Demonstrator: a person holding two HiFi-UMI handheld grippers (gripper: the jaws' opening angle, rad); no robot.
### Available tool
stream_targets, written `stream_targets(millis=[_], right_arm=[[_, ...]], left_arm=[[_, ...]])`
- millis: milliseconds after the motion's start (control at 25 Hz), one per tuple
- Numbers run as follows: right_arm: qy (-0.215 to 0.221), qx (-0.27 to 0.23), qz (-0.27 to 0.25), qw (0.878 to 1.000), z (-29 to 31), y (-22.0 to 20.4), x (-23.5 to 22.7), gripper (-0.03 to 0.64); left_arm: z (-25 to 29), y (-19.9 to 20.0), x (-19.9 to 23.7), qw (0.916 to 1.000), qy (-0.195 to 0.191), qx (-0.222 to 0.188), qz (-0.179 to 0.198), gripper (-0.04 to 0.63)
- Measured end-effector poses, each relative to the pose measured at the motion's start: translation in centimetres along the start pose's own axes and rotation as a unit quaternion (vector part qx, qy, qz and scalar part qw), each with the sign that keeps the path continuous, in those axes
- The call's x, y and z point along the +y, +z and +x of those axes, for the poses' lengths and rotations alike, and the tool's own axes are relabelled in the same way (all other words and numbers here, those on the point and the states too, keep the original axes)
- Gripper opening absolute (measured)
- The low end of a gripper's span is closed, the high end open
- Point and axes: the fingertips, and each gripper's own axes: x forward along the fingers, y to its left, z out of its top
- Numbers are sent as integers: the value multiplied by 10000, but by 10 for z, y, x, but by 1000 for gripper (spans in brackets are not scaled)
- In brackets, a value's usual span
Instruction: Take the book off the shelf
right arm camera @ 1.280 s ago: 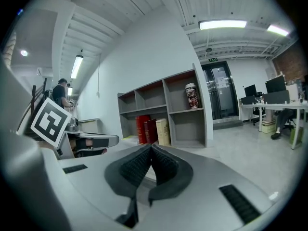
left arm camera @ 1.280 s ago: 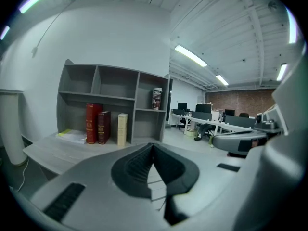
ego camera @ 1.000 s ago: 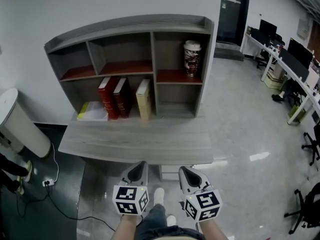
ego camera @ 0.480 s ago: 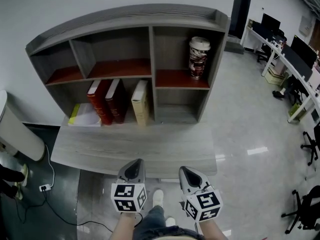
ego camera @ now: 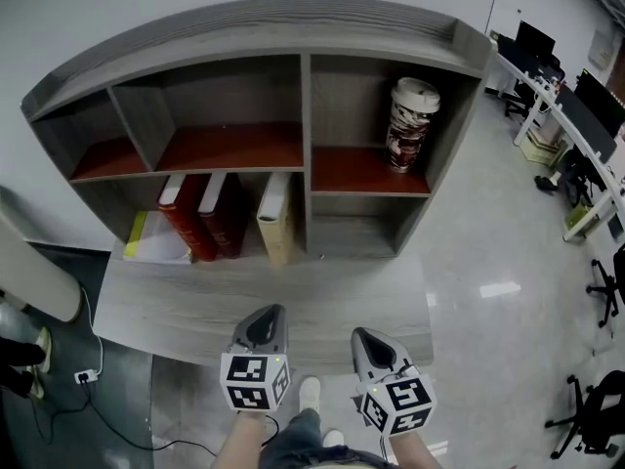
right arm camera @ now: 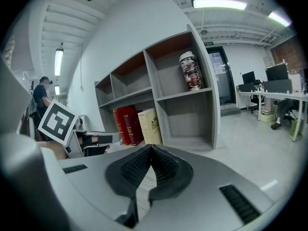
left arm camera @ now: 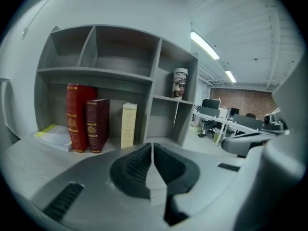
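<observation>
A grey shelf unit (ego camera: 306,115) stands on a grey table (ego camera: 186,306). In its lower left compartment stand two red books (ego camera: 186,218) and a cream book (ego camera: 276,218), all upright. The cream book (left arm camera: 129,124) also shows in both gripper views (right arm camera: 150,125). My left gripper (ego camera: 264,322) and right gripper (ego camera: 371,340) hover over the table's front edge, well short of the books. Both are shut with nothing between the jaws; the pads meet in the left gripper (left arm camera: 152,148) view and the right gripper (right arm camera: 150,150) view.
A yellow-and-white booklet (ego camera: 151,242) lies flat left of the red books. A patterned cup (ego camera: 410,125) stands in the right middle compartment. A white cylinder (ego camera: 29,277) and floor cables (ego camera: 88,374) are at left; office desks (ego camera: 576,135) at right.
The shelf has grown larger and nearer in the head view. Both grippers stay shut side by side at the table's front edge.
</observation>
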Motion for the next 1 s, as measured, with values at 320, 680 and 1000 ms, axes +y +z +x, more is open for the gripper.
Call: stream_targets(millis=[320, 680, 1000], right_arm=[[-40, 227, 89, 9997, 40, 0, -5, 8], [-113, 381, 154, 9991, 73, 4, -17, 8], [-155, 577, 263, 9979, 99, 0, -28, 8]], left_arm=[[39, 8, 23, 9999, -45, 121, 41, 14], [75, 14, 44, 9996, -57, 267, 49, 60], [107, 9, 64, 9987, -6, 509, 2, 139]])
